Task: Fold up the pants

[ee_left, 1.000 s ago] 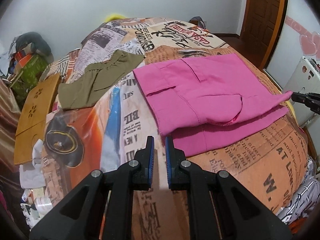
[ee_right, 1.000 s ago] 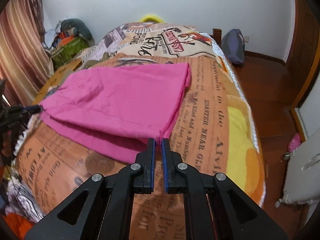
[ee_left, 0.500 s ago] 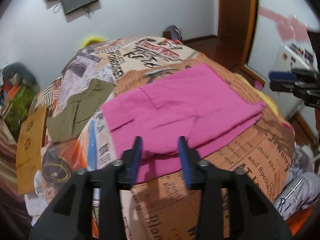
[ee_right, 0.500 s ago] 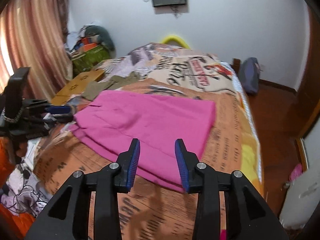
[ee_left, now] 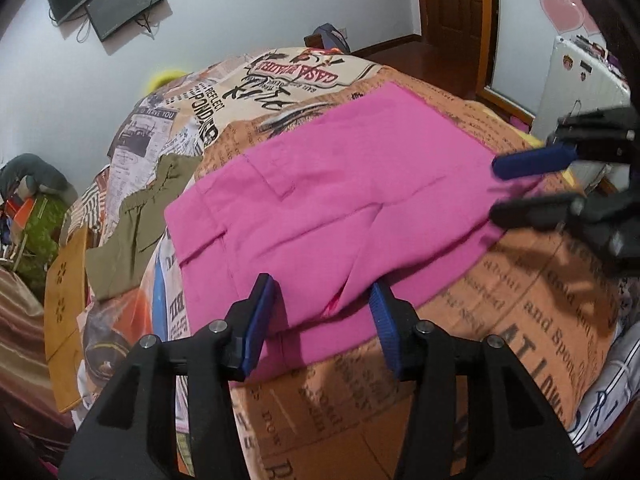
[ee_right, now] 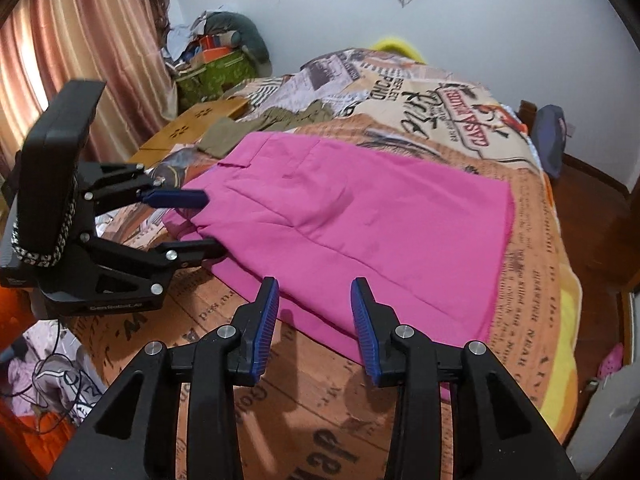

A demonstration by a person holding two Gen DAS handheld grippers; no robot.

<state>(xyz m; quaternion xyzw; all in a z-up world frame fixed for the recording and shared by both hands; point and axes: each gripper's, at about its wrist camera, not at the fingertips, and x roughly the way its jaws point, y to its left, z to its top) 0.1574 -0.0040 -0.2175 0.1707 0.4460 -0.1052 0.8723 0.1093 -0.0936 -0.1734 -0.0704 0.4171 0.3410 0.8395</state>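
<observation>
Nearest, left gripper [ee_left: 322, 304] fingers spread, having just been opening, nothing pinched; they hover over the near edge of the pink pants [ee_left: 340, 200]. Right gripper [ee_right: 314, 306] same: fingers parted, just opened, empty, above the pants' [ee_right: 360, 216] near hem. Pants lie folded flat on the bed [ee_right: 532, 240] with its newsprint-pattern cover. Beyond them, olive garment [ee_left: 140, 216] beside a wooden board [ee_left: 64, 312]. Far wall carries a monitor [ee_left: 120, 4].
</observation>
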